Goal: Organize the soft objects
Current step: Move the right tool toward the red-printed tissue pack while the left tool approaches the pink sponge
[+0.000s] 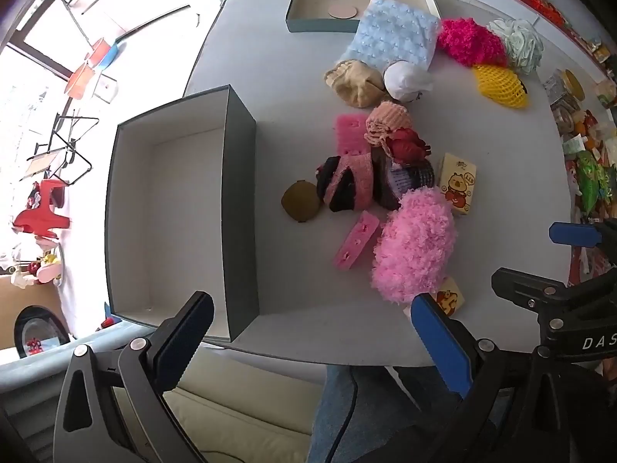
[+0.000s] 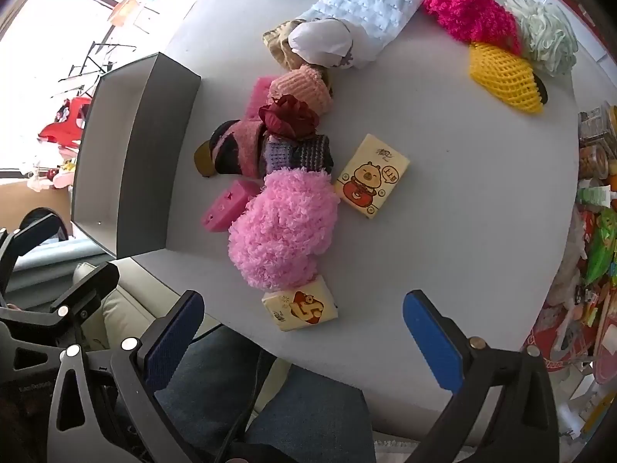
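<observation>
A heap of soft things lies on the white table (image 1: 293,77): a fluffy pink ball (image 1: 414,245) (image 2: 283,227), pink sponge blocks (image 1: 356,245) (image 2: 227,204), knitted pieces, a dark red fabric flower (image 2: 289,115), a pale blue cloth (image 1: 393,34), a magenta pompom (image 1: 470,40), a yellow mesh (image 2: 505,77). An empty grey box (image 1: 169,216) (image 2: 131,154) stands left of the heap. My left gripper (image 1: 312,322) hangs open high over the table's near edge. My right gripper (image 2: 304,320) is open too, above a small tissue pack (image 2: 300,308). Nothing is held.
A second tissue pack (image 2: 372,175) lies right of the pink ball. A shallow box lid (image 1: 327,0) with a round disc sits at the far edge. Cluttered shelves (image 1: 590,162) run along the right. A person's jeans (image 2: 308,405) show below the table edge.
</observation>
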`<action>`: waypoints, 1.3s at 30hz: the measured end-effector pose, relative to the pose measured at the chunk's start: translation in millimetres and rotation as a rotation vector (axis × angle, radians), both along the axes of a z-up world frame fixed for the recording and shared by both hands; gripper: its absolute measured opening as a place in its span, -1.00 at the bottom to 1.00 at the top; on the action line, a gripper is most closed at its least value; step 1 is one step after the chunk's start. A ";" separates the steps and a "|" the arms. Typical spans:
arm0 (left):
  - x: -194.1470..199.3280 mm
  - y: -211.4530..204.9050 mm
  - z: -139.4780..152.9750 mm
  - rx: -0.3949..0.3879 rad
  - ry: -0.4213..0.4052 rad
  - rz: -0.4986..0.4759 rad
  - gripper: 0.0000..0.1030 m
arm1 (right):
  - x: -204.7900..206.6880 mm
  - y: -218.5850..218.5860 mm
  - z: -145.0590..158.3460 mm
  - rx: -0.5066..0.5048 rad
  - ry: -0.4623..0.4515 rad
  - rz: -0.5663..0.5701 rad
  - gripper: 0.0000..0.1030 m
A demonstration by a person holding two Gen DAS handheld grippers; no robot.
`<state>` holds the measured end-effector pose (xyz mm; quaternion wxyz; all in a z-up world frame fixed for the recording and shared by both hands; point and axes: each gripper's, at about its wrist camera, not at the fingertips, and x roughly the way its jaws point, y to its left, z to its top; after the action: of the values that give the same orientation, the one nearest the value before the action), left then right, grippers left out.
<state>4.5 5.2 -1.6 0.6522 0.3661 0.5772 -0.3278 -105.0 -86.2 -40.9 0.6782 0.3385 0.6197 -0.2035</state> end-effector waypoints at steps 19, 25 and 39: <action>-16.9 -6.7 -3.9 0.064 -0.021 -0.053 1.00 | -14.7 -3.8 -8.7 0.042 -0.004 -0.025 1.00; -11.0 3.8 -11.3 0.087 -0.039 -0.027 1.00 | -15.0 0.0 -19.2 0.049 0.025 -0.046 1.00; 19.2 43.6 -40.2 0.113 0.016 0.059 1.00 | -41.1 -1.3 -43.9 0.080 0.032 -0.203 1.00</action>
<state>23.7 48.9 -41.8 0.6353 0.3827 0.6103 -0.2783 -146.1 -87.6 -84.9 0.6299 0.4230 0.6007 -0.2518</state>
